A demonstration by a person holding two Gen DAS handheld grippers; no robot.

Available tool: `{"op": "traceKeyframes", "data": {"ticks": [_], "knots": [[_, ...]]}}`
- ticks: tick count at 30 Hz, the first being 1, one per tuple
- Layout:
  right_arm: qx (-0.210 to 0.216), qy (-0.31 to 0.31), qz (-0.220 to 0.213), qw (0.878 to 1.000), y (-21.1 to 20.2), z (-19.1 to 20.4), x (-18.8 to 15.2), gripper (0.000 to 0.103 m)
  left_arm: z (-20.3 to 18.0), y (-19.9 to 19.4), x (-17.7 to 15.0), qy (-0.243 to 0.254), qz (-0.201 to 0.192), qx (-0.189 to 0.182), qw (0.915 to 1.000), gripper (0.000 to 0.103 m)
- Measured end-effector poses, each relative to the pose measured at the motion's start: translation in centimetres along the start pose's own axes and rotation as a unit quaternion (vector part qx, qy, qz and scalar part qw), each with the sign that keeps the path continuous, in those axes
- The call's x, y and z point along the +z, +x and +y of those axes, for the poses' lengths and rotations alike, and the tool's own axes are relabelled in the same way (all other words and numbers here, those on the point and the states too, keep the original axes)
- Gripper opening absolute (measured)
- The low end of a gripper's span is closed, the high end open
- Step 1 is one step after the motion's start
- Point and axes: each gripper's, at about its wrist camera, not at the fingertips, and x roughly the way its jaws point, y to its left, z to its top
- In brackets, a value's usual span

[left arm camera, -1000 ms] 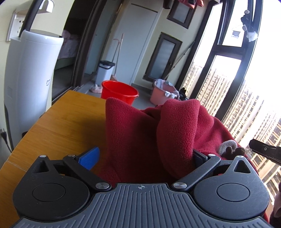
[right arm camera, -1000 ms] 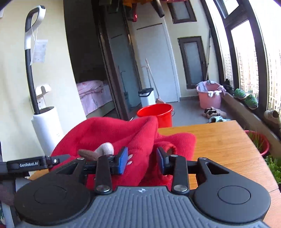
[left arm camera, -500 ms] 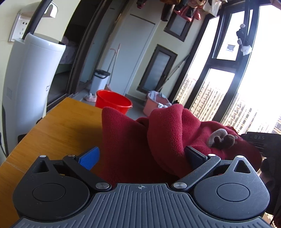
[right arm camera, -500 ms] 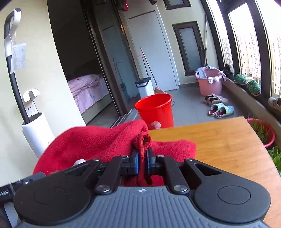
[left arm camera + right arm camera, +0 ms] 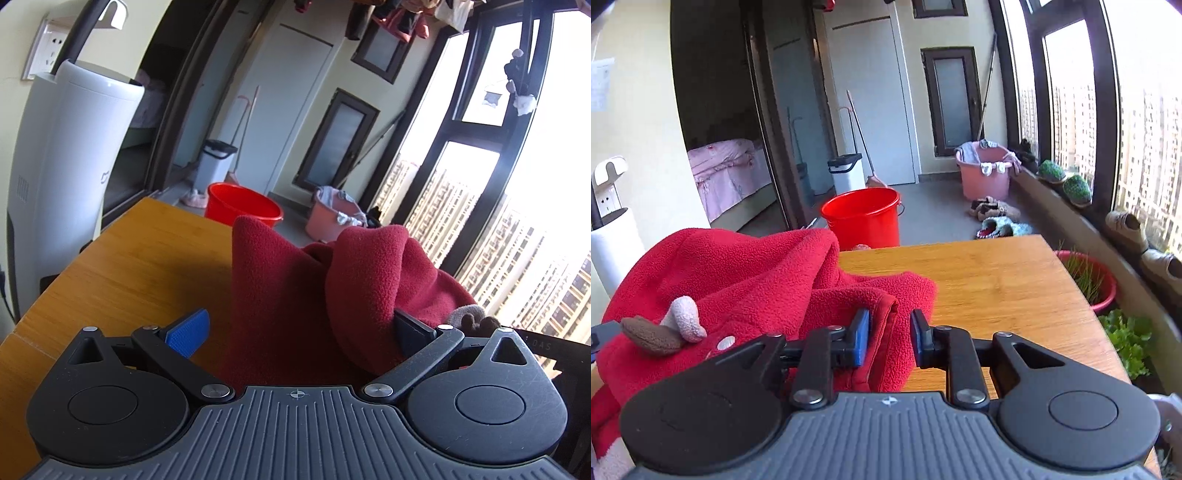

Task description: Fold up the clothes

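Observation:
A red fleece garment (image 5: 306, 291) with a small brown and beige antler patch (image 5: 665, 330) lies bunched on the wooden table (image 5: 122, 273). My left gripper (image 5: 295, 332) is open wide, with fleece heaped between its fingers and over the right finger. My right gripper (image 5: 888, 334) is open, its pads apart on either side of a folded hem of the garment (image 5: 882, 325), which rests on the table (image 5: 1001, 284).
A white appliance (image 5: 62, 177) stands by the table's left side. A red bucket (image 5: 862, 218), a pink basin (image 5: 984, 173), a white bin and slippers stand on the floor beyond. Potted plants (image 5: 1087, 282) sit at the table's right edge.
My right gripper was shut on the hem half a second ago and has opened; the garment has dropped lower onto the table. My left gripper stays open.

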Motion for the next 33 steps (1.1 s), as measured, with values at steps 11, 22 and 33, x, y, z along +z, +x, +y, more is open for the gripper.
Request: {"op": "traceKeyframes", "data": {"ticks": [11, 22, 33], "knots": [[0.147, 0.098, 0.046, 0.983, -3.6, 0.7, -1.5, 0.061, -0.1, 0.2, 0.0, 0.0, 0.007, 0.006, 1.0, 0.103], [0.126, 0.01, -0.019, 0.992, -4.6, 2.6, 0.7, 0.017, -0.1, 0.2, 0.0, 0.001, 0.009, -0.006, 0.9999, 0.103], [0.073, 0.04, 0.009, 0.997, -1.7, 1.5, -3.5, 0.021, -4.5, -3.1, 2.4, 0.065, -0.053, -0.109, 0.9905, 0.096]]}}
